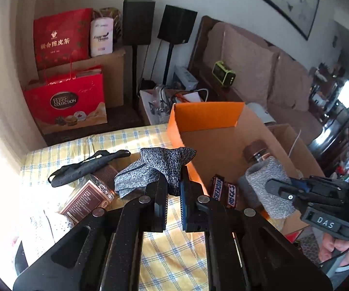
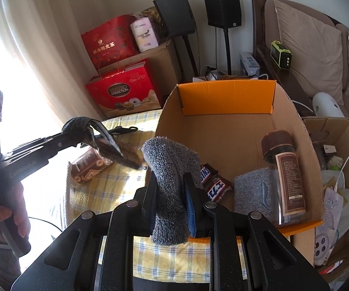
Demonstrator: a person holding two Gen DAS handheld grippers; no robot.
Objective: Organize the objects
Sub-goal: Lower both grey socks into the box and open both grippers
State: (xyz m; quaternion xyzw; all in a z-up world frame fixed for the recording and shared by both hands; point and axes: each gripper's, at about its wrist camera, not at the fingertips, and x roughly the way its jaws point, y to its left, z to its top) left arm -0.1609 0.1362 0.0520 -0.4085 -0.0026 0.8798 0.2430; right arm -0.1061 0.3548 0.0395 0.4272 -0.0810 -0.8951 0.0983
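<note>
Left gripper (image 1: 173, 189): your jaws are clamped on a grey sock (image 1: 150, 172).
Right gripper (image 2: 168, 194): your jaws grip a grey knit cloth (image 2: 169, 189) beside the box (image 2: 227, 126).

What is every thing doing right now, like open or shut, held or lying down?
Left gripper: shut on a grey sock, lifted.
Right gripper: shut on another grey sock.
Cardboard box: open, flaps up.
Jar: lying in the box, lid on.
Candy bars: lying in the box, wrapped.
Folded grey cloth: lying in the box, beside the jar.
Dark strap: lying on the checked cloth.
</note>
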